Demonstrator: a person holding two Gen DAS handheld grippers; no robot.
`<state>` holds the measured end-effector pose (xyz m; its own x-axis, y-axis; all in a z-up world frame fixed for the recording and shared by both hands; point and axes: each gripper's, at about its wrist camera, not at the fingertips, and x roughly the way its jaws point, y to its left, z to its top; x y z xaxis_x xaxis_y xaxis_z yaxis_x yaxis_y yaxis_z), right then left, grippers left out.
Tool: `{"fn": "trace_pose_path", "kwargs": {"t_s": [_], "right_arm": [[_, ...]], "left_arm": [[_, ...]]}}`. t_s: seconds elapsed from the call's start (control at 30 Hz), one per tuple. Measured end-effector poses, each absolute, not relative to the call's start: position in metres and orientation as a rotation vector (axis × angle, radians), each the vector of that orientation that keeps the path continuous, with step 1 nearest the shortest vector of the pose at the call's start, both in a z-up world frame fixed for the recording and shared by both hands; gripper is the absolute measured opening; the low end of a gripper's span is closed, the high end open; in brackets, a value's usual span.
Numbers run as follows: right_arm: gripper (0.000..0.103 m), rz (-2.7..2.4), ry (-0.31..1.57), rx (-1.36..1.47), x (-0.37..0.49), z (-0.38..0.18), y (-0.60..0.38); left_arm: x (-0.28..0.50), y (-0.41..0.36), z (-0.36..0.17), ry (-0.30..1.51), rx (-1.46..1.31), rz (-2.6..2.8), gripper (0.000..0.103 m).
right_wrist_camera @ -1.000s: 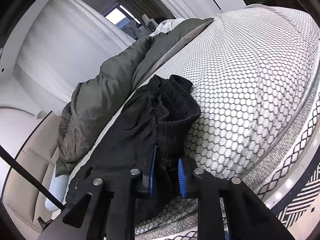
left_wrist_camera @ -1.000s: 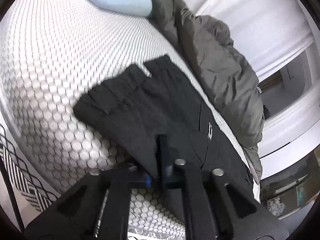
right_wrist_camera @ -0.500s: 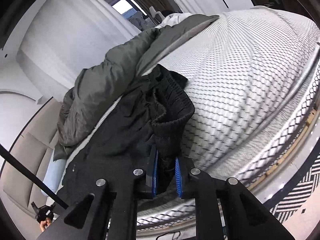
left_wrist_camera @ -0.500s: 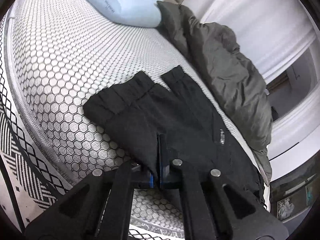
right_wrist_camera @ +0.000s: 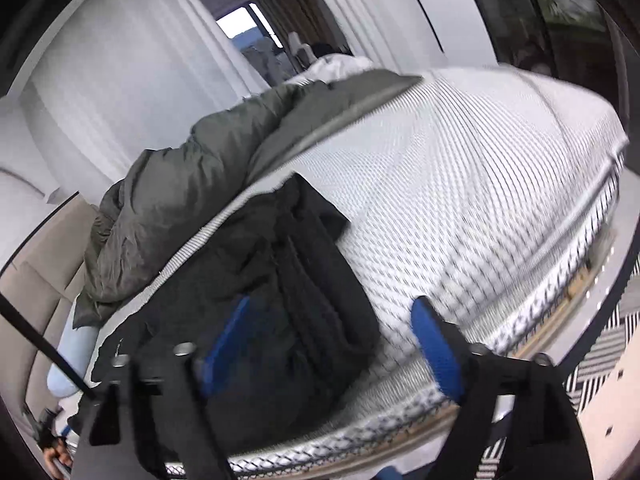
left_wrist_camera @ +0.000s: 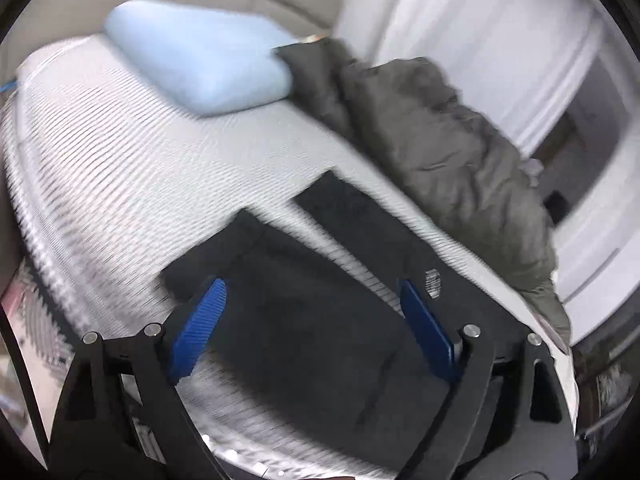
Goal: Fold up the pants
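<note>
The black pants (left_wrist_camera: 316, 320) lie on the white honeycomb-patterned bed (left_wrist_camera: 140, 160), near its front edge, their two leg ends pointing toward the pillow. My left gripper (left_wrist_camera: 310, 296) is open and empty above the nearer leg, its blue pads (left_wrist_camera: 198, 328) spread wide. In the right wrist view the pants' waistband end (right_wrist_camera: 304, 288) lies bunched and creased on the bed (right_wrist_camera: 460, 184). My right gripper (right_wrist_camera: 332, 320) is open and empty just above that waistband. Both views are motion-blurred.
A light blue pillow (left_wrist_camera: 200, 68) lies at the head of the bed. A crumpled grey-green duvet (left_wrist_camera: 440, 140) runs along the far side behind the pants; it also shows in the right wrist view (right_wrist_camera: 208, 176). The bed's front edge and patterned floor (right_wrist_camera: 616, 328) are close.
Both grippers were shut on the pants' near edge; both have opened and let go. The pants now rest on the bed and both cameras have pulled back and upward.
</note>
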<state>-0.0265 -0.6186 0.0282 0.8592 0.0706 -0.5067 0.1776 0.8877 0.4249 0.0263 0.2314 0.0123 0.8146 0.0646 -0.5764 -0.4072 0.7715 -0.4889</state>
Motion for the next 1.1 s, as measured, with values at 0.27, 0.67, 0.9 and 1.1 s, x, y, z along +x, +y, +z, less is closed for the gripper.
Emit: {"fn": "trace_pose_path", "kwargs": {"t_s": [0.27,0.67,0.9,1.1], "right_arm": [[0.092,0.018,0.540,0.438,0.015,0.049,-0.581],[0.092,-0.028,0.600,0.417,0.081,0.049,-0.575],[0.092,0.020,0.723,0.374,0.164,0.051,-0.570],[0.092,0.057,0.798,0.323,0.248,0.045,-0.554]], "left_arm": [[0.144,0.234,-0.006,0.725,-0.852,0.154,0.088],[0.226,0.282,-0.048,0.701,-1.037,0.374,0.000],[0.226,0.303,-0.051,0.775,-1.024,0.422,0.006],[0.187,0.254,-0.014,0.723,-0.943,0.343,0.081]]}}
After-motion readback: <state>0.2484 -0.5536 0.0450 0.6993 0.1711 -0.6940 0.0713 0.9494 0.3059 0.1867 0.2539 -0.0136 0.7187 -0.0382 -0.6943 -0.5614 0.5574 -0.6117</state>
